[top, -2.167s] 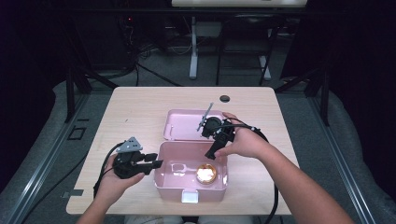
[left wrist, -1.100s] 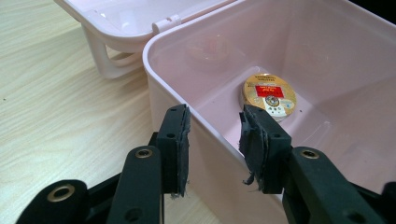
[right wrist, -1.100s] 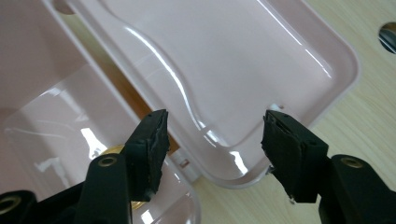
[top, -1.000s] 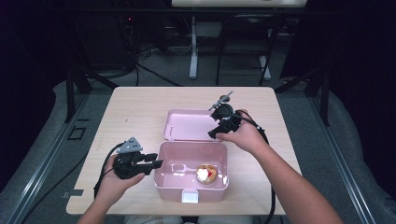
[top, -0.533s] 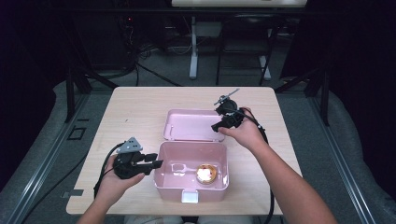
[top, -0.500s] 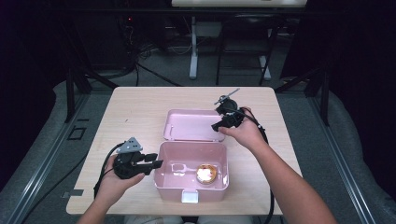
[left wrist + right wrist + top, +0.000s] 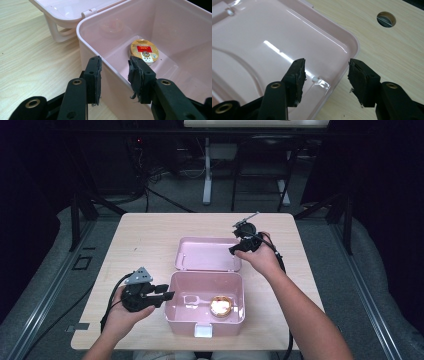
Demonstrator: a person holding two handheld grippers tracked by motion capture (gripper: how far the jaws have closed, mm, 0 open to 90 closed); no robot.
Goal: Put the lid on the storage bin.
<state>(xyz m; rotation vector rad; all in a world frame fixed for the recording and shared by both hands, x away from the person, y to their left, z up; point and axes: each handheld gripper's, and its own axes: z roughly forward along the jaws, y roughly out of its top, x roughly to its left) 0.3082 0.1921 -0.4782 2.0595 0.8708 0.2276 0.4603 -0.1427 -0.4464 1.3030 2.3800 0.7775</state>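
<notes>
Pink lid [image 7: 287,42] edge sits between the right gripper's [image 7: 325,75] spread, just-closing jaws, not yet pinched.

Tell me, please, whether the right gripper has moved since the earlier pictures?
Yes. The right gripper has moved from above the open box toward the table's far side, to the right edge of the lid; its empty jaws have been closing.

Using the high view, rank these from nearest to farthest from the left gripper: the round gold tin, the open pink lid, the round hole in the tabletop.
From the left gripper:
1. Round gold tin, inside the pink plastic box, to the gripper's right.
2. Open pink lid, lying flat behind the box.
3. Round hole in the tabletop, at the far right, beyond the lid.
</notes>
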